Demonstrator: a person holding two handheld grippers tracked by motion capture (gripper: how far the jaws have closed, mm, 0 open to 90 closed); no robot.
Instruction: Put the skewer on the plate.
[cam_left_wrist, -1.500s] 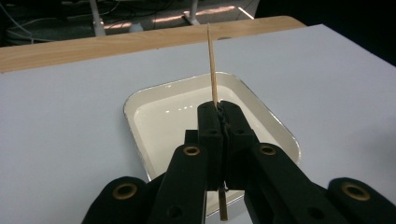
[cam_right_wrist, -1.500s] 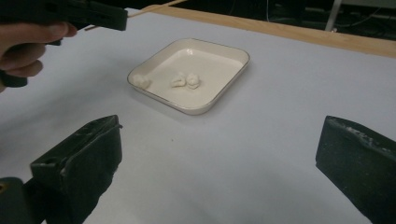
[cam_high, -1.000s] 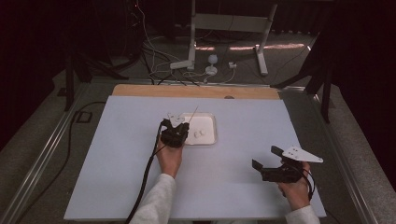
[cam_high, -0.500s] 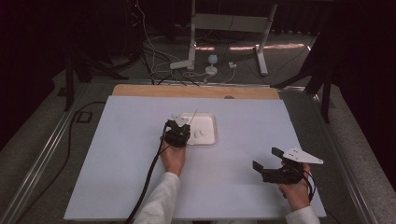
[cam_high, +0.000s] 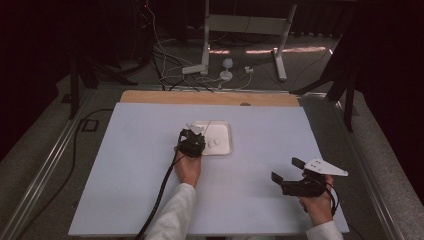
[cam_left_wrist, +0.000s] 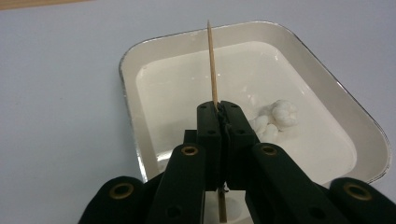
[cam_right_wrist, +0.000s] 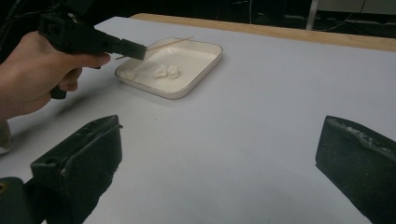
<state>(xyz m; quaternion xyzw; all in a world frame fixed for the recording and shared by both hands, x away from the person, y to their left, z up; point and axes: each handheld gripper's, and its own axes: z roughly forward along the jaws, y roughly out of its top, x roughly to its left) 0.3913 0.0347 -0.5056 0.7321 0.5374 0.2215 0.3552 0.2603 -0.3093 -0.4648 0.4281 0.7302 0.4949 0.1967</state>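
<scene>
Holding a wooden skewer (cam_left_wrist: 213, 65) clenched in my left claw (cam_left_wrist: 218, 109), I have it over the white tray (cam_left_wrist: 140, 140) on the desk (cam_high: 125, 175), while my right claw (cam_right_wrist: 219, 154) gapes released.

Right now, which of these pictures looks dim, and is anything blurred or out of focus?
High view: dim, room beyond the table nearly black. Left gripper view: brightest; skewer and white tray sharp, near jaws of the left hand-held gripper softer. Right gripper view: its own jaws blur up close, the tray farther off reads clearly.
</scene>
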